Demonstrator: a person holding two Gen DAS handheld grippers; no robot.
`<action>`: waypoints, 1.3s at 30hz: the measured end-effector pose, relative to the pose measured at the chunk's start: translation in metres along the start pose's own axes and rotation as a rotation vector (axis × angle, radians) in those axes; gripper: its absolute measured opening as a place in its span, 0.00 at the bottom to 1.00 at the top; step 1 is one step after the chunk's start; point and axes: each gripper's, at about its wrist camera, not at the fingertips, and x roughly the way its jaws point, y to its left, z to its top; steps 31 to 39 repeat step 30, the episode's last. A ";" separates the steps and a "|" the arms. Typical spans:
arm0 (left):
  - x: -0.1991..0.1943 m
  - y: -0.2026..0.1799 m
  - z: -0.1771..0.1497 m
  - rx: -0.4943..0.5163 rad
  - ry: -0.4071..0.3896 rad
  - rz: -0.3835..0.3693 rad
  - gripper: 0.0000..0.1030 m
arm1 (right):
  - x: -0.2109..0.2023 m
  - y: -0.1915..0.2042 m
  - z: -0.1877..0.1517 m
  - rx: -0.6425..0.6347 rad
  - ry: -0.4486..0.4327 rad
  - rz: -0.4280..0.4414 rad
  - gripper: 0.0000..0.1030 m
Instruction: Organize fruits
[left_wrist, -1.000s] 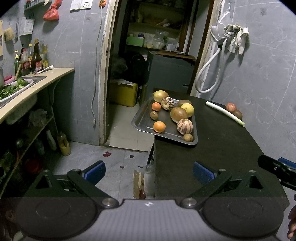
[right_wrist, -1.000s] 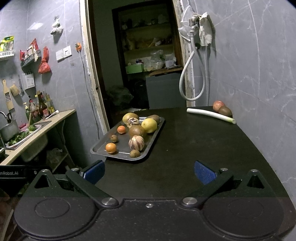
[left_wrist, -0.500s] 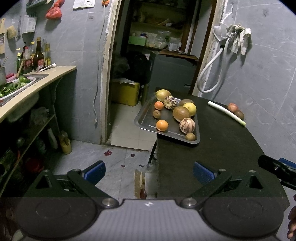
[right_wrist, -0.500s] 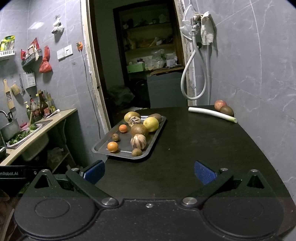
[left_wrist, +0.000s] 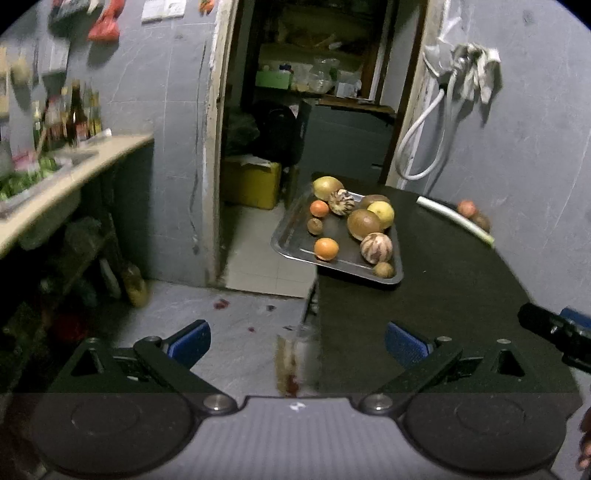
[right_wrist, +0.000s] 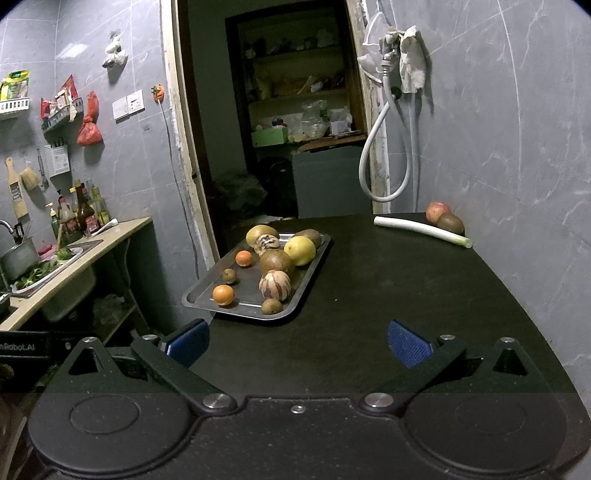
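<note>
Dark table (right_wrist: 388, 295) against grey tiled wall (right_wrist: 517, 129), metal tray (right_wrist: 207, 301) overhanging its edge

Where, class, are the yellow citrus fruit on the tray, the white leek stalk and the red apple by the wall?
yellow citrus fruit (right_wrist: 300, 250): right wrist view, middle of its rind.
white leek stalk (right_wrist: 413, 228): right wrist view, middle of its pale shaft.
red apple (right_wrist: 436, 212): right wrist view, its upper red side.

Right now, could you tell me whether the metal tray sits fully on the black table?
No. The metal tray overhangs the black table; its left corner juts past the edge, over the floor.
</note>
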 end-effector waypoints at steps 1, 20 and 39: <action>-0.001 -0.004 0.001 0.032 -0.012 0.023 0.99 | 0.000 0.000 0.000 0.000 0.000 0.000 1.00; 0.000 -0.008 0.008 0.019 0.009 0.046 0.99 | -0.001 0.003 0.003 0.002 0.003 0.000 1.00; 0.006 -0.007 0.008 0.000 0.028 0.048 0.99 | 0.000 0.002 0.003 0.006 0.006 0.002 1.00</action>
